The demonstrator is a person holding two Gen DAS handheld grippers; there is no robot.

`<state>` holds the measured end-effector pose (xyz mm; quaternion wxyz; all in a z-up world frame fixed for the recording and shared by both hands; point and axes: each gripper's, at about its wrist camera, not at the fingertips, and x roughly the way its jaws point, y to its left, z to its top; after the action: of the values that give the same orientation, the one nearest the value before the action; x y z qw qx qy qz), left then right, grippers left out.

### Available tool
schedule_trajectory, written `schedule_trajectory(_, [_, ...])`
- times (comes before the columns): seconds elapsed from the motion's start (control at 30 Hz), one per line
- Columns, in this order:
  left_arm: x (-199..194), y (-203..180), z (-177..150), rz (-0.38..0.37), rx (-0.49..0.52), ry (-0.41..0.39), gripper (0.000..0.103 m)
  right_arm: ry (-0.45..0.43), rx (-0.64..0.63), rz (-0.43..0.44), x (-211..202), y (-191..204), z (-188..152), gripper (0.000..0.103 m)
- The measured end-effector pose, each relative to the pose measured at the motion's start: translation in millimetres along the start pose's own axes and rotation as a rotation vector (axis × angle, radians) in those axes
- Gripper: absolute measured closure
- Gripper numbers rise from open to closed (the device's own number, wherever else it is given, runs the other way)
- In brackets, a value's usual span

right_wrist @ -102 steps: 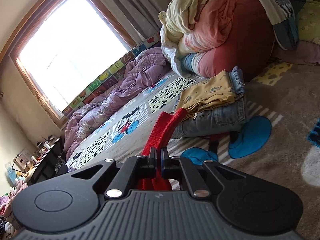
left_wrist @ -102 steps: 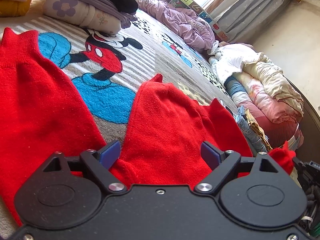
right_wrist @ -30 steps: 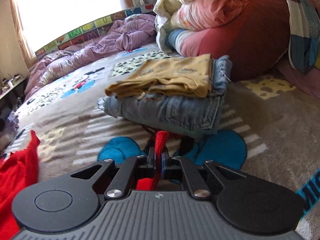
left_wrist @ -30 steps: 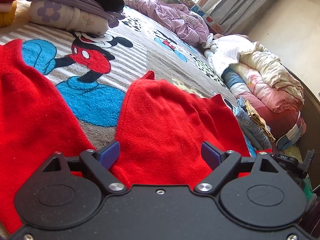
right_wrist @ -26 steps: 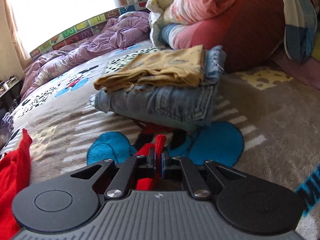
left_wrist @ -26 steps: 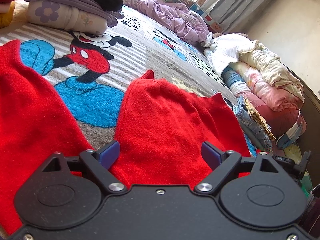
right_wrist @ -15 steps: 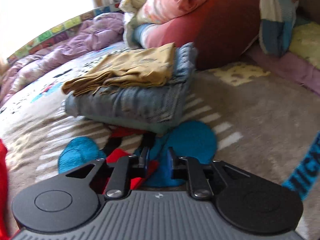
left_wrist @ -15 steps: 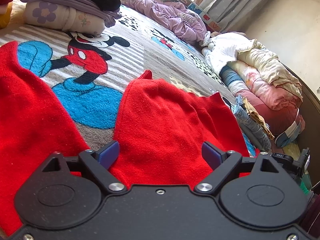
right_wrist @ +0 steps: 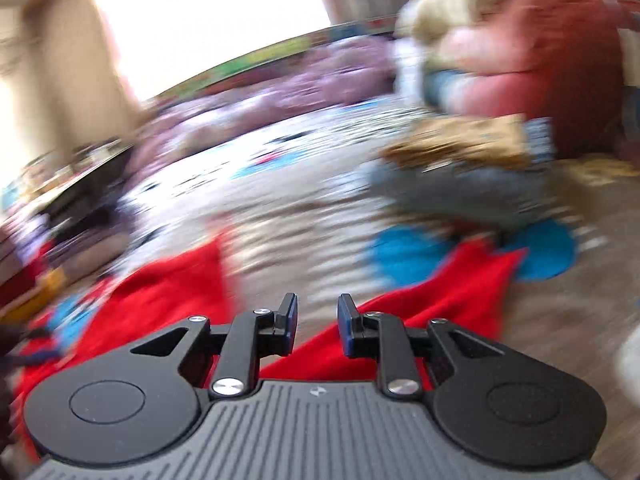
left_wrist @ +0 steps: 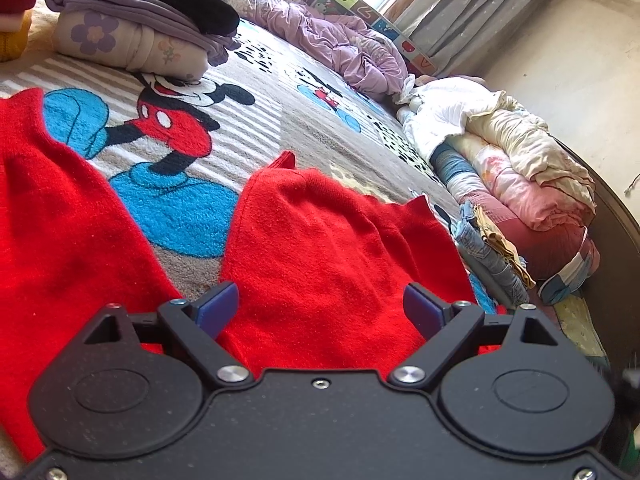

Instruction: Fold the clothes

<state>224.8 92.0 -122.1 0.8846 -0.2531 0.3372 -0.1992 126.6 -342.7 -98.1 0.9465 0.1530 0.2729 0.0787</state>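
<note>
L gripper (left_wrist: 318, 306), black w/ blue-padded fingers (left_wrist: 218, 304), is spread wide w/ nothing between the pads, low over the red knitted garment (left_wrist: 320, 256). That red knit lies flat on the grey cartoon-mouse print bed blanket (left_wrist: 256, 120), near the blanket's near edge; in the L wrist view it shows as two broad lobes w/ a wedge of blanket between them, one lobe under the gripper, the other out to the view's left. Can't tell which part of the garment is which.

R gripper (right_wrist: 317, 318), same black build, has its jaws parted, a clear gap between the pads, nothing in them. R wrist view is heavily motion-blurred. Red knit shows in it as two patches, one L of the fingers and one R, striped blanket visible through the gap. Whether the R pads touch the cloth: can't tell through the blur.

Near the blanket's right edge: folded blue denim jeans (left_wrist: 494, 258) w/ a folded mustard-yellow garment (left_wrist: 500, 240) on top, just beside the red knit's far corner. Behind that stack, a heap of rolled pink, white and maroon bedding (left_wrist: 520, 168). Toward the far left: a floral cream rolled bundle (left_wrist: 128, 46) w/ folded mauve and black cloth stacked on it. Along the far edge by the window, a crumpled lilac quilt (left_wrist: 340, 52).
</note>
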Motion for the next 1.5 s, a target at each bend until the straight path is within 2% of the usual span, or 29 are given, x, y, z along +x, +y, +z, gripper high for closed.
schedule_trajectory(0.07, [-1.9, -0.2, -0.3, 0.001, -0.011, -0.008, 0.013, 0.052, -0.019, 0.091, -2.8, 20.5, -20.3, 0.080])
schedule_trajectory(0.1, [-2.5, -0.1, -0.5, 0.001, -0.016, -0.012, 0.013, 0.086, -0.062, 0.104, -2.5, 30.5, -32.5, 0.081])
schedule_trajectory(0.17, [-2.5, 0.4, -1.2, 0.007, -0.026, -0.014, 0.013, 0.183, -0.155, 0.060, 1.5, 41.6, -57.1, 0.081])
schedule_trajectory(0.23, [-1.9, 1.2, -2.0, 0.017, -0.034, -0.013, 0.013, 0.190, -0.157, 0.042, -8.0, 39.4, -69.1, 0.081])
schedule_trajectory(0.3, [-1.0, 1.3, -1.2, 0.024, -0.039, -0.016, 0.013, 0.178, -0.121, 0.045, -21.3, 33.6, -70.9, 0.081])
schedule_trajectory(0.4, [-0.4, 1.5, 2.1, 0.030, -0.049, -0.027, 0.013, 0.176, -0.138, 0.030, -31.6, 30.7, -65.7, 0.081])
schedule_trajectory(0.57, [0.6, 2.9, 8.3, 0.049, -0.050, -0.041, 0.013, 0.156, -0.153, 0.012, -29.8, 31.6, -50.9, 0.079])
schedule_trajectory(0.83, [1.0, 11.9, 34.1, 0.078, -0.002, -0.083, 0.014, 0.088, -0.133, 0.023, 25.4, 39.7, 12.5, 0.078])
schedule_trajectory(1.0, [9.1, 21.8, 64.7, 0.079, -0.032, -0.096, 0.015, 0.055, -0.065, 0.023, 69.1, 39.2, 51.8, 0.064])
schedule_trajectory(1.13, [19.2, 24.8, 90.8, 0.044, -0.015, -0.090, 0.018, 0.049, -0.036, 0.021, 102.7, 41.0, 64.6, 0.057])
schedule_trajectory(1.23, [35.0, 25.7, 106.4, 0.047, 0.011, -0.065, 0.025, 0.047, -0.030, 0.015, 126.5, 43.2, 71.2, 0.052])
schedule_trajectory(1.5, [90.6, 25.1, 127.9, 0.034, 0.068, 0.044, 0.026, 0.054, -0.053, 0.016, 177.9, 45.8, 83.9, 0.052])
